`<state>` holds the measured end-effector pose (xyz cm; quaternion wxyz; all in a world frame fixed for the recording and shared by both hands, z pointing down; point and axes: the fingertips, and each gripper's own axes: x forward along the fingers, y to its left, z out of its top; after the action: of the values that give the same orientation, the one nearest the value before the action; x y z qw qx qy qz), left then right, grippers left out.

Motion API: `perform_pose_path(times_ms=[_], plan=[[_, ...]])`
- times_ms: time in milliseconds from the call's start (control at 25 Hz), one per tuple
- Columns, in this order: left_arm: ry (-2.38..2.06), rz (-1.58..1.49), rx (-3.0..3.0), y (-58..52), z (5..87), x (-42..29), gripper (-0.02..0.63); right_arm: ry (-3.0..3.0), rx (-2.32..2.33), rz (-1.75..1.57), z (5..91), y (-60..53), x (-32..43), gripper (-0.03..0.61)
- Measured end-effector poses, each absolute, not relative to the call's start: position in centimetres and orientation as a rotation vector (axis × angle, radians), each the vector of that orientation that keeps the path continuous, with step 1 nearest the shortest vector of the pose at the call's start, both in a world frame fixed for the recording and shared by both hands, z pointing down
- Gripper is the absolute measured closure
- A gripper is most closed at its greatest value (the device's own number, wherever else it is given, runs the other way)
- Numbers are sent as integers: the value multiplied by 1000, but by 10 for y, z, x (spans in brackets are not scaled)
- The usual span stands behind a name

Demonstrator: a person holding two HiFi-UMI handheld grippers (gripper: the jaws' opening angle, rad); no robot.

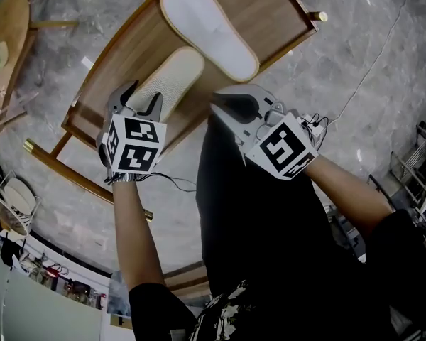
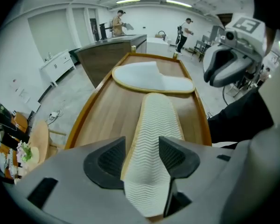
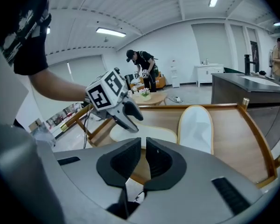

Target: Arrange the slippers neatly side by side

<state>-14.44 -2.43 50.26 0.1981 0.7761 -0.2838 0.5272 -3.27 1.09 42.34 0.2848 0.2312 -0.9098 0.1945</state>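
Observation:
Two pale slippers lie on a wooden tray table (image 1: 270, 6). One slipper (image 1: 209, 27) rests right way up at the far side, white insole showing (image 2: 151, 78) (image 3: 196, 125). The other slipper (image 1: 172, 80) lies sole up, its zigzag tread (image 2: 156, 120) running away from my left gripper (image 1: 138, 101). That gripper (image 2: 142, 150) points down over the slipper's near end, open wide, with the sole between its jaws. My right gripper (image 1: 234, 109) hovers by the table's near edge to the right; its jaws (image 3: 143, 146) are shut to a thin slit on nothing.
The table has a raised wooden rim (image 2: 81, 120) with brass-tipped corners (image 1: 319, 16). A small round side table (image 1: 7, 27) with a plant stands to the left. A thin cable (image 1: 369, 69) runs over the marble floor. People (image 3: 142, 64) work at counters in the background.

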Motion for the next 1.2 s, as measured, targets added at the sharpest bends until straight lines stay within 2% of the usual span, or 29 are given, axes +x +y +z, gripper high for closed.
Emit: perform_pose_path(times_ms=[200,880,1040,1200], plan=[[-672,1445,2180,-31,506,-148,397,-2429,509,370,435,21,-63,552],[-325,1465,2142,-30,518,-139,393,-2369,438,417,458,10,-95,557],[-299,1448,2130,-25,519,-136,456,-2381,430,418,454,14,-95,560],[-309,1430,2133,-24,517,-136,460,-2370,432,431,458,16,-90,561]])
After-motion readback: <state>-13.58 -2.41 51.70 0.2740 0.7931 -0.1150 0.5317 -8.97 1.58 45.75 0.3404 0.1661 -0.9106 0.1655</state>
